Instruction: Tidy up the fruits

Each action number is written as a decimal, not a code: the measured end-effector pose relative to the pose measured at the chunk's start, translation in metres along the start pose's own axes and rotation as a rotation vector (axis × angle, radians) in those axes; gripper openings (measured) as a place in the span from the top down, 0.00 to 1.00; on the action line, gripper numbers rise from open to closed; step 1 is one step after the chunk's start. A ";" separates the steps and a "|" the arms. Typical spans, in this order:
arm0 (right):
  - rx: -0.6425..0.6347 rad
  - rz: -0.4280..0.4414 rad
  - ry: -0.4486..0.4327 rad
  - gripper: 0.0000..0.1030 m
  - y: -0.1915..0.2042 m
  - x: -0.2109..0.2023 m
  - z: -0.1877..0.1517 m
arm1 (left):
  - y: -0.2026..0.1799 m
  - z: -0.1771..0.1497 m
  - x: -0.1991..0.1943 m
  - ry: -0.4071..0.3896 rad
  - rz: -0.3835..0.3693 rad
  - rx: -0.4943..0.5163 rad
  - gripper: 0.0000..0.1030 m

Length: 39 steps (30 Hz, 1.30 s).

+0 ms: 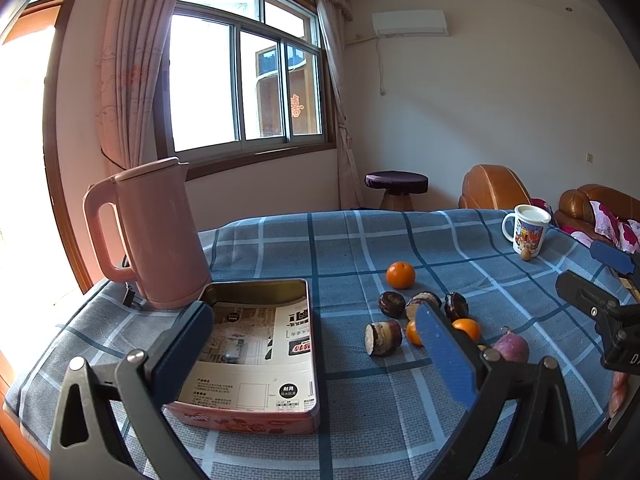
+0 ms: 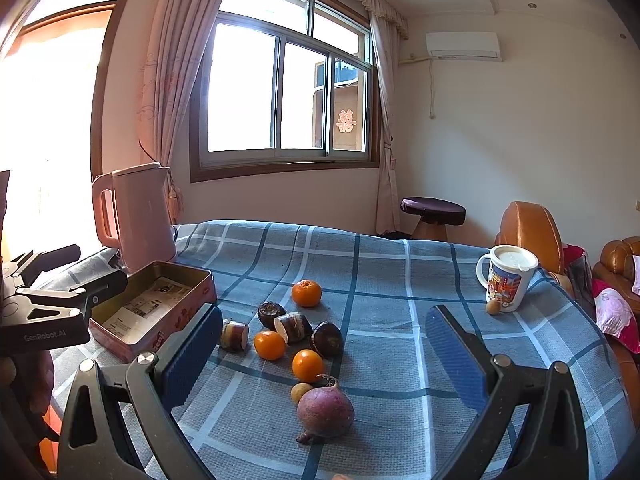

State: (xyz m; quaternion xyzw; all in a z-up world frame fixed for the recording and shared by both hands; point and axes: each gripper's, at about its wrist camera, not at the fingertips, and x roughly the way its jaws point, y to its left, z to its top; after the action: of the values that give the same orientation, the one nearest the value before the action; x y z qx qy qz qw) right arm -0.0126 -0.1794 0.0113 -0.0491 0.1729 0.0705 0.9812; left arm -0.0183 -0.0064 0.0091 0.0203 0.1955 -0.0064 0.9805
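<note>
Pink kettle (image 1: 148, 232) behind open tin (image 1: 256, 344), mug (image 2: 510, 278) far right.

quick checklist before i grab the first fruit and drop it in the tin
1. Right gripper open, holding nothing: ok.
2. Left gripper open, holding nothing: ok.
3. Tin lid off, only printed paper inside: ok.
4. Fruit within view: three oranges, nearest, plus beet: ok.
5. Pink kettle stands right behind the tin, may crowd the drop: cannot tell.
6. Small round fruit by the mug, apart from the rest: not ok.
</note>
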 end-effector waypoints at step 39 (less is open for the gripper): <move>0.014 0.002 0.064 0.01 -0.004 0.019 -0.021 | -0.006 -0.011 0.012 0.035 -0.004 0.016 0.00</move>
State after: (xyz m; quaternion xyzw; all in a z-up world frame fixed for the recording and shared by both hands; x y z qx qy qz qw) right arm -0.0013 -0.1835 -0.0151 -0.0441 0.2049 0.0686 0.9754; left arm -0.0118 -0.0121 -0.0055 0.0281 0.2128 -0.0094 0.9766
